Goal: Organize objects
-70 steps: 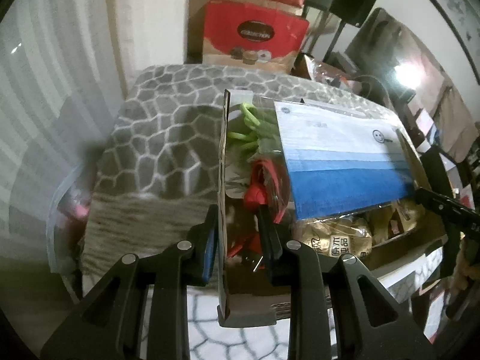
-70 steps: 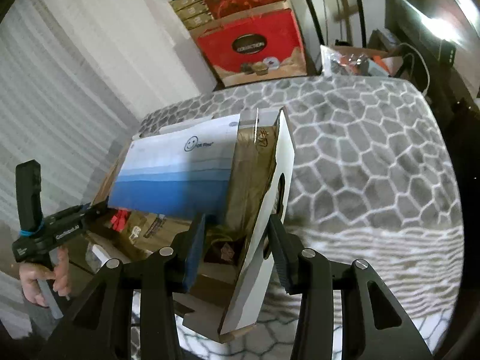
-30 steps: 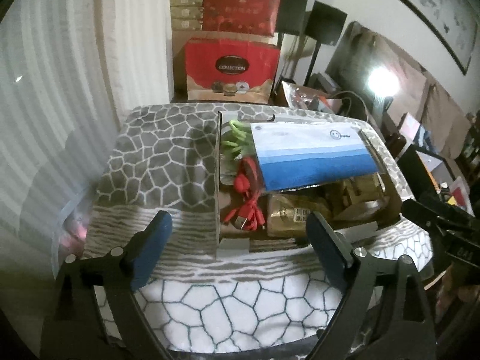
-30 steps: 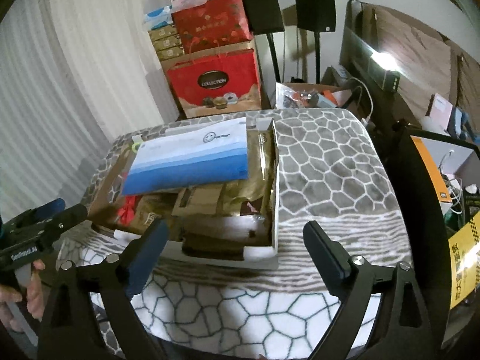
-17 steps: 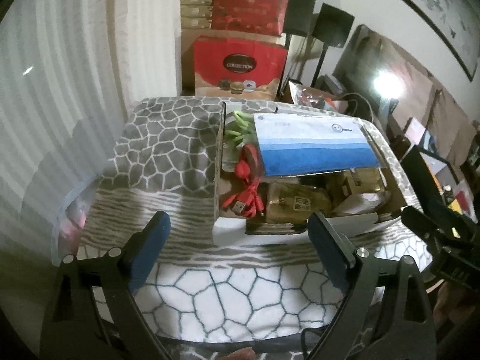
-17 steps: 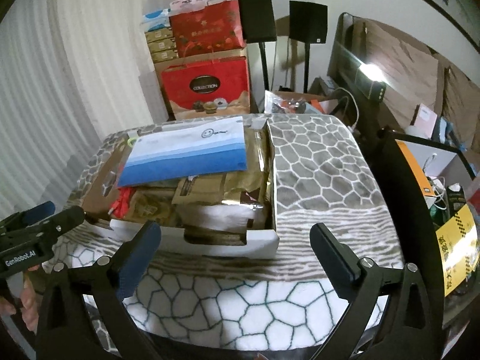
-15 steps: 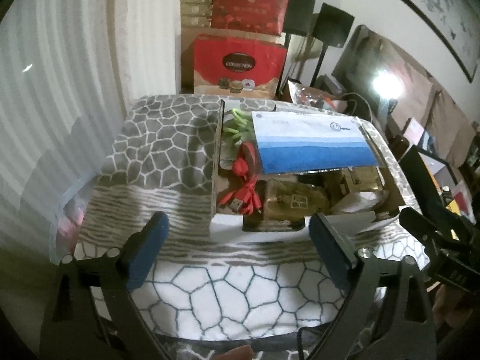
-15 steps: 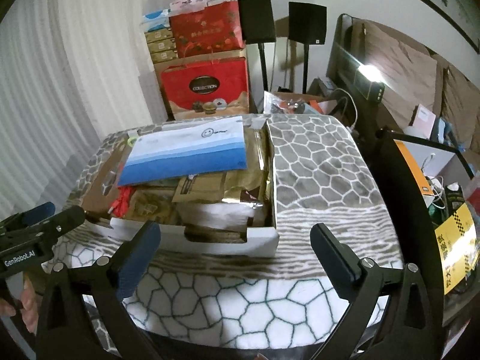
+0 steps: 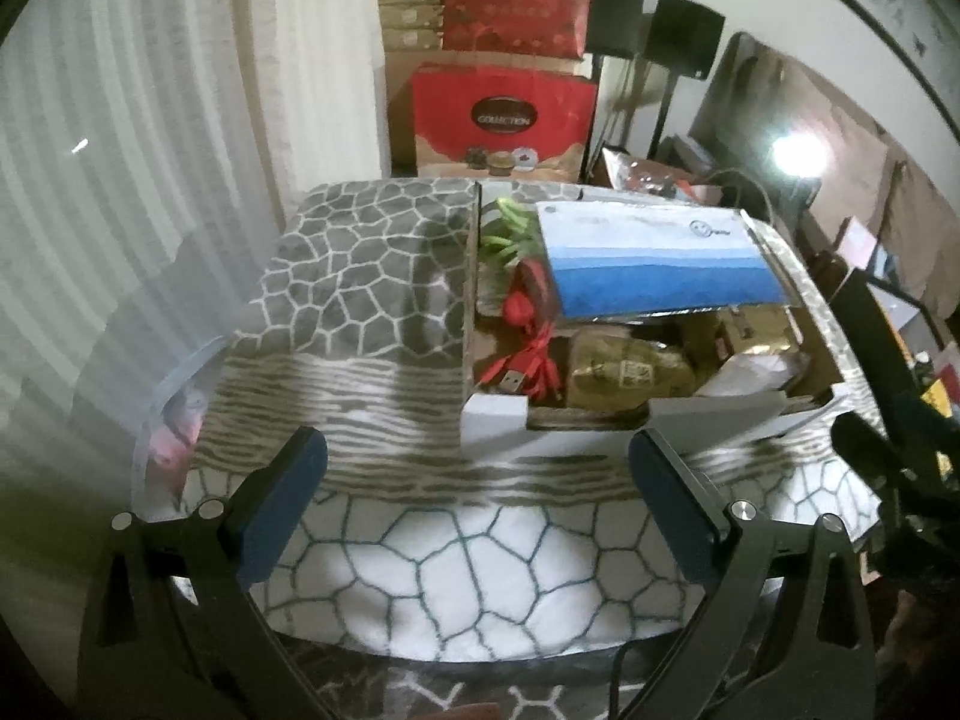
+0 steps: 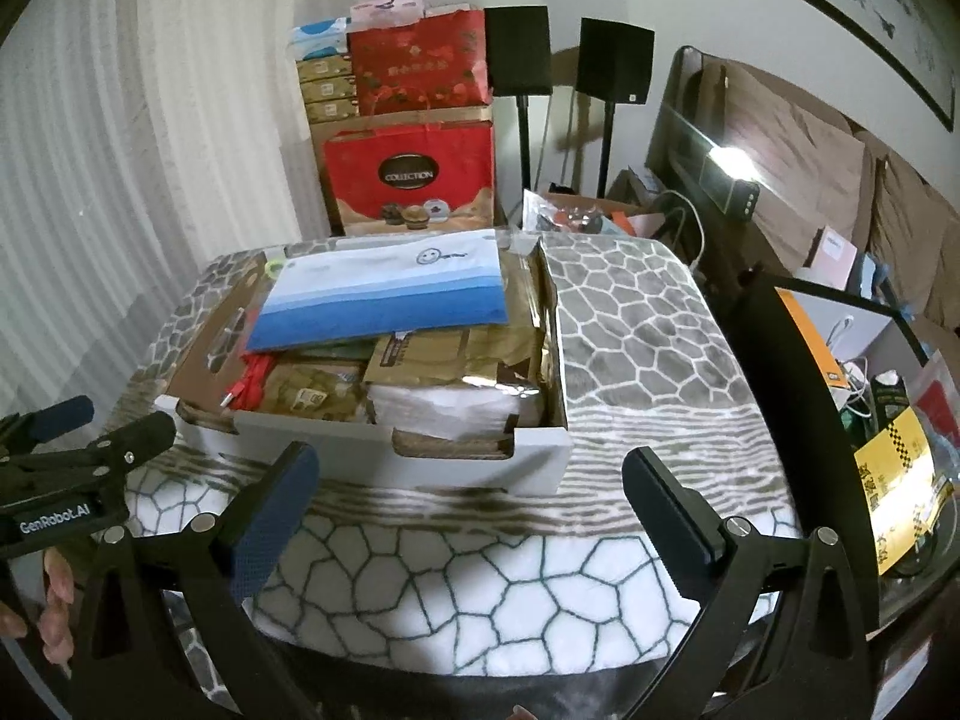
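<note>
A white cardboard box (image 9: 498,426) (image 10: 384,456) sits on a table covered by a grey and white patterned blanket (image 9: 372,276) (image 10: 630,324). It is full: a blue and white flat packet (image 9: 654,258) (image 10: 390,294) lies on top, with red cables (image 9: 528,342), green cables (image 9: 507,234) and gold snack bags (image 9: 624,366) (image 10: 444,360) under it. My left gripper (image 9: 477,480) is open and empty, in front of the box. My right gripper (image 10: 468,495) is open and empty, also back from the box front.
Red gift bags and stacked boxes (image 10: 414,174) stand behind the table, with two black speakers (image 10: 519,51) on stands. A dark cabinet with a bright lamp (image 10: 729,159) is to the right. A black frame and cluttered shelf (image 10: 840,330) stand at the right. Curtains hang at the left.
Both grippers were shut on the box's side walls, then let go, opened wide and pulled back. The box now rests on the table.
</note>
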`<move>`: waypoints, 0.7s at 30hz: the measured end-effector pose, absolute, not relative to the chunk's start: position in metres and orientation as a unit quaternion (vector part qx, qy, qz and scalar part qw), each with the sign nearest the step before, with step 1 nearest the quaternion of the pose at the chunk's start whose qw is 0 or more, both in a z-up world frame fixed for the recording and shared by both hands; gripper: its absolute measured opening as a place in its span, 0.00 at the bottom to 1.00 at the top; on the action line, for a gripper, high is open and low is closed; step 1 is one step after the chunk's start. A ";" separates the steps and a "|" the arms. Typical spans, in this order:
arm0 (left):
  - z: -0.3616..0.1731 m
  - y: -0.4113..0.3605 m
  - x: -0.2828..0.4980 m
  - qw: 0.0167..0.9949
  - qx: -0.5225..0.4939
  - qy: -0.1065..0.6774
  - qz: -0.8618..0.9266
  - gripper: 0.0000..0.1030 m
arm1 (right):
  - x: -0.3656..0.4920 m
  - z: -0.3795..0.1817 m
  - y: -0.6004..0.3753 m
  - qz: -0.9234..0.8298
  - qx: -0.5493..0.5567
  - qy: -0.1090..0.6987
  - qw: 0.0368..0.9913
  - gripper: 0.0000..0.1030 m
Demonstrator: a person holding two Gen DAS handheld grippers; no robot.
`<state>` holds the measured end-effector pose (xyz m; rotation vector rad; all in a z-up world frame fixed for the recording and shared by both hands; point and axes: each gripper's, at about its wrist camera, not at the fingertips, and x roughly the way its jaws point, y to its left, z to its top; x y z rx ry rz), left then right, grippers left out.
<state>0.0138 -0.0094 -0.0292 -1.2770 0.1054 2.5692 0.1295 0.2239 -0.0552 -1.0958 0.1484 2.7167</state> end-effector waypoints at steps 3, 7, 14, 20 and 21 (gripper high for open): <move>-0.028 -0.012 0.015 0.135 -0.440 0.034 0.887 0.98 | 0.130 -0.054 0.222 0.922 -0.369 0.048 0.106 0.99; -0.025 -0.015 0.015 0.134 -0.436 0.031 0.889 0.98 | 0.130 -0.052 0.223 0.923 -0.367 0.045 0.107 0.99; -0.023 -0.015 0.016 0.131 -0.433 0.033 0.891 0.98 | 0.130 -0.050 0.223 0.923 -0.366 0.044 0.108 0.99; -0.020 -0.014 0.019 0.133 -0.429 0.038 0.893 0.98 | 0.129 -0.049 0.224 0.923 -0.365 0.048 0.109 0.99; -0.020 -0.014 0.019 0.133 -0.429 0.038 0.893 0.98 | 0.129 -0.049 0.225 0.923 -0.365 0.048 0.109 0.99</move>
